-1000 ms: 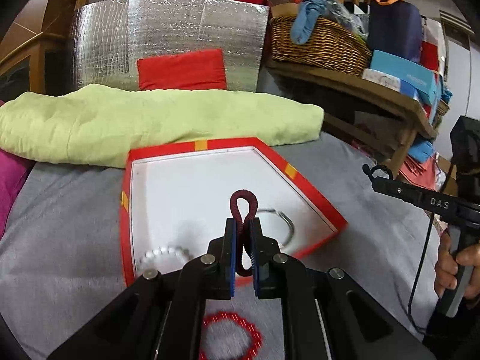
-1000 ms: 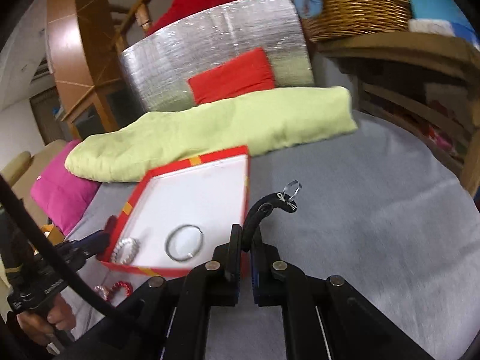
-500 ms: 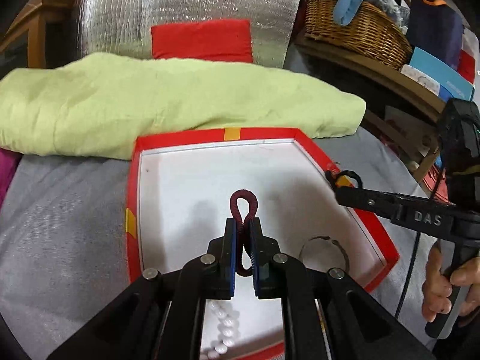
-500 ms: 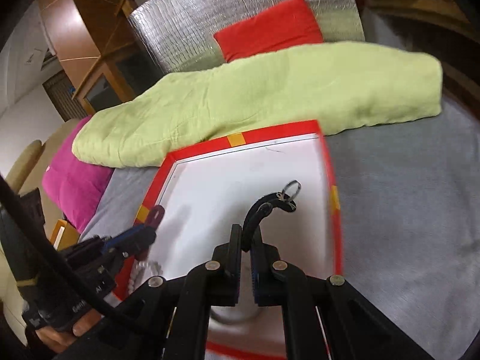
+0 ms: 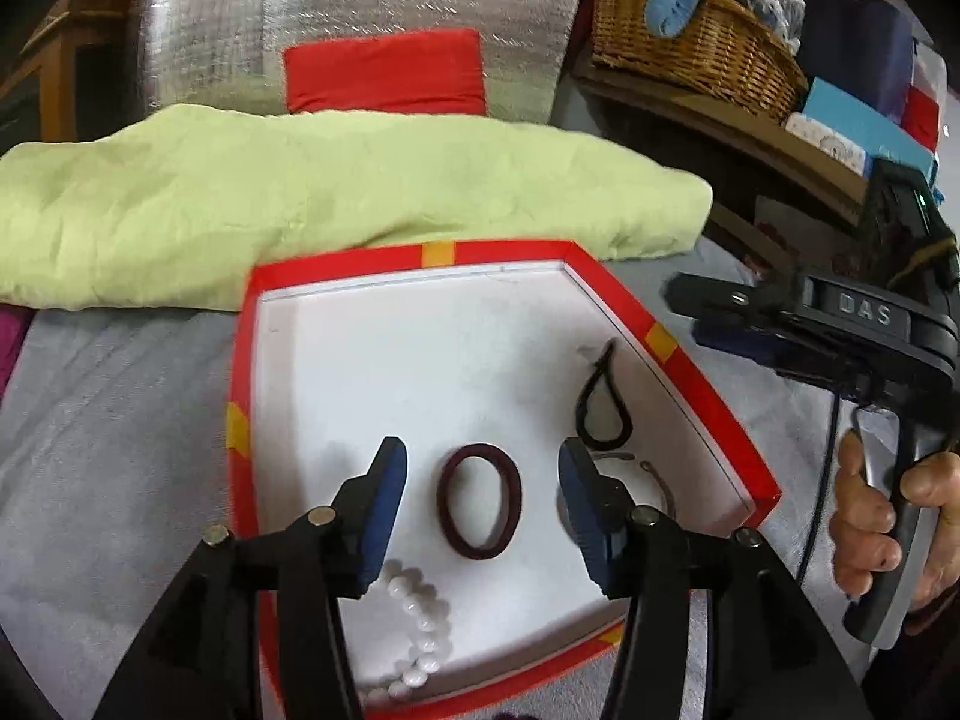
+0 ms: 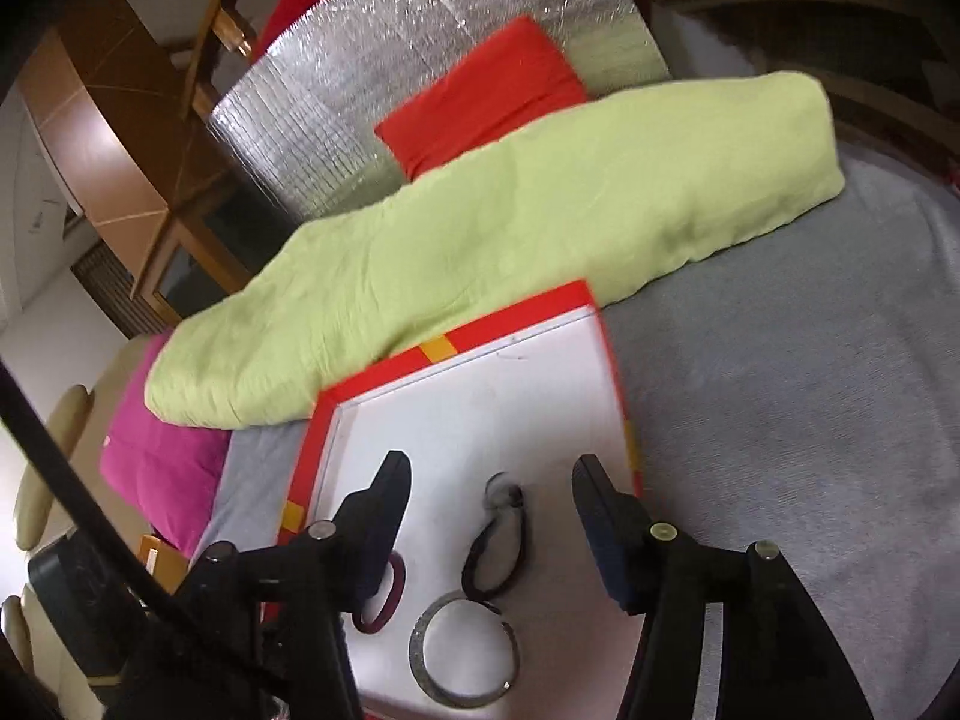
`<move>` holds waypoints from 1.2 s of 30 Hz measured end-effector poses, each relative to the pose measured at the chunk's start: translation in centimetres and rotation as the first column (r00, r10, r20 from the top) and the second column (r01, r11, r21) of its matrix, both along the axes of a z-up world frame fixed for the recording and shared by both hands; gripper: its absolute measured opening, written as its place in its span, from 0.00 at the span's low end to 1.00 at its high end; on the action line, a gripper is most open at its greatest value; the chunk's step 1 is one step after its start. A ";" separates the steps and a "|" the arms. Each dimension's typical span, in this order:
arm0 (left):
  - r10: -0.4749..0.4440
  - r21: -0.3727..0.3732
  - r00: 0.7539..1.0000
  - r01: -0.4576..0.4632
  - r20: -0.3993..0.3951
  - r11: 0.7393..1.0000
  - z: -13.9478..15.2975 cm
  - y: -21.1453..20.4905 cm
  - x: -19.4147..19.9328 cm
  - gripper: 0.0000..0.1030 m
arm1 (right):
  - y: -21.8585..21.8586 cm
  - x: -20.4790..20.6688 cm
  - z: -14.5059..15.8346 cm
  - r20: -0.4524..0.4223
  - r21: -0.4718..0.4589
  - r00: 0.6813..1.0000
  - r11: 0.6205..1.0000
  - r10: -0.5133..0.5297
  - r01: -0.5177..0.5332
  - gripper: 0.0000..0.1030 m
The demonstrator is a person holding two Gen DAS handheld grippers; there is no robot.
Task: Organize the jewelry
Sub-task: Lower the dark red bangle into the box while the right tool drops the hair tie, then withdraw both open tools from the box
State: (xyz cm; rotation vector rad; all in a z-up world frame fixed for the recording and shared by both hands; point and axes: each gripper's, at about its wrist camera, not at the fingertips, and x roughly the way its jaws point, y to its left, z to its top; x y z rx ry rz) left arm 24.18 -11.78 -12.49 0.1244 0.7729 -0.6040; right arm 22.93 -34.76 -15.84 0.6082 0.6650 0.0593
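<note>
Both claws are opening over the red-rimmed tray [image 5: 708, 384], nothing pinched: the maroon band [image 5: 479, 501] lies flat between the left claw [image 5: 480, 504] jaws, the black loop [image 6: 498, 546] between the right claw [image 6: 489, 516] jaws (drop-offs, I'd guess).

A: Tray [image 5: 708, 384] contents?
B: Maroon hair band [image 5: 479, 501] lay flat between left gripper [image 5: 480, 495] fingers [image 5: 384, 498], untouched, jaws opening; black cord loop [image 5: 603, 405]; white bead bracelet [image 5: 420, 618].

A wicker basket [image 5: 696, 54] sits on a wooden shelf [image 5: 720, 120] behind grey bedding [image 6: 780, 420].
</note>
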 end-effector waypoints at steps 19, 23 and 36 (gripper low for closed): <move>0.274 -0.039 0.961 -0.273 0.032 0.961 2.7 12.2 -7.2 0.63 | -2.0 -12.8 1.7 -0.007 0.047 0.999 0.998 -0.039 0.040 0.58; 0.281 -0.029 0.960 -0.281 -0.002 0.959 1.7 13.6 -10.4 0.63 | -1.7 -15.9 0.6 -0.049 0.050 0.999 0.998 -0.020 0.022 0.58; 0.279 0.046 0.959 -0.278 -0.037 0.960 -1.4 14.8 -13.7 0.64 | 1.3 -20.6 -2.9 -0.181 0.047 0.977 0.993 0.116 -0.109 0.58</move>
